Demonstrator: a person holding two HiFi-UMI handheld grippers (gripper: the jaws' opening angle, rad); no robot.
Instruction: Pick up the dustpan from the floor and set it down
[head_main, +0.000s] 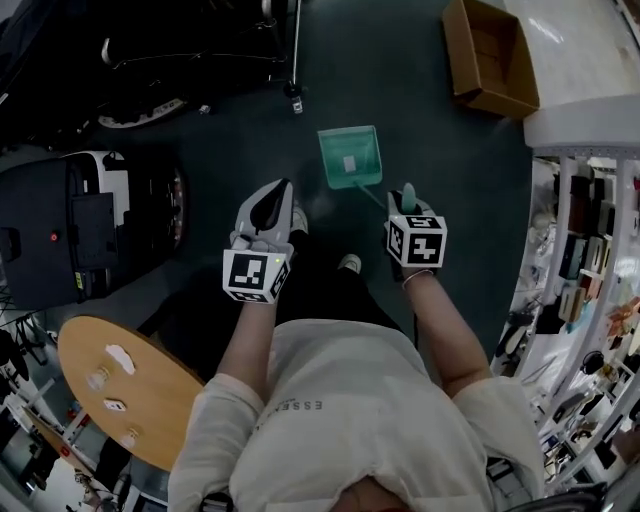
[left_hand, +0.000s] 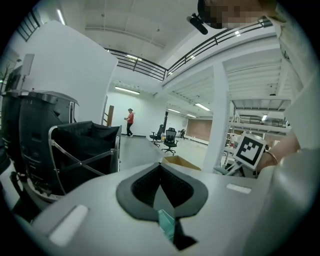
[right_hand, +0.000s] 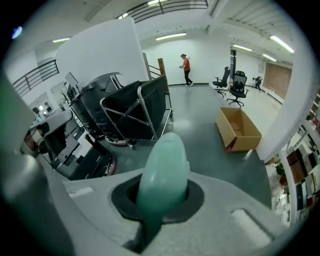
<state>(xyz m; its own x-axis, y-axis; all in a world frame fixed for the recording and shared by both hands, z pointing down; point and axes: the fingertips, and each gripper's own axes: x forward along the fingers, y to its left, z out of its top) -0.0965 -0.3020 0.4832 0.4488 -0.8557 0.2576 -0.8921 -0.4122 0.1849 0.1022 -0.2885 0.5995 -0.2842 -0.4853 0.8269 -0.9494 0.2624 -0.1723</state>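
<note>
Head view: right gripper (head_main: 406, 205) jaws are clamped on the dustpan (head_main: 350, 157) handle — its pan lies ahead and below them, long axis slanting left.

Head view: steeply down from above onto the floor (head_main: 420, 120). Left gripper (head_main: 278, 195) and right gripper (head_main: 407, 200) views: close behind the jaws, facing outward. All three share the cardboard box (head_main: 495, 55).

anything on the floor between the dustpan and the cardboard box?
No. The stretch of floor between the dustpan and the cardboard box is bare. The head view shows it.
</note>
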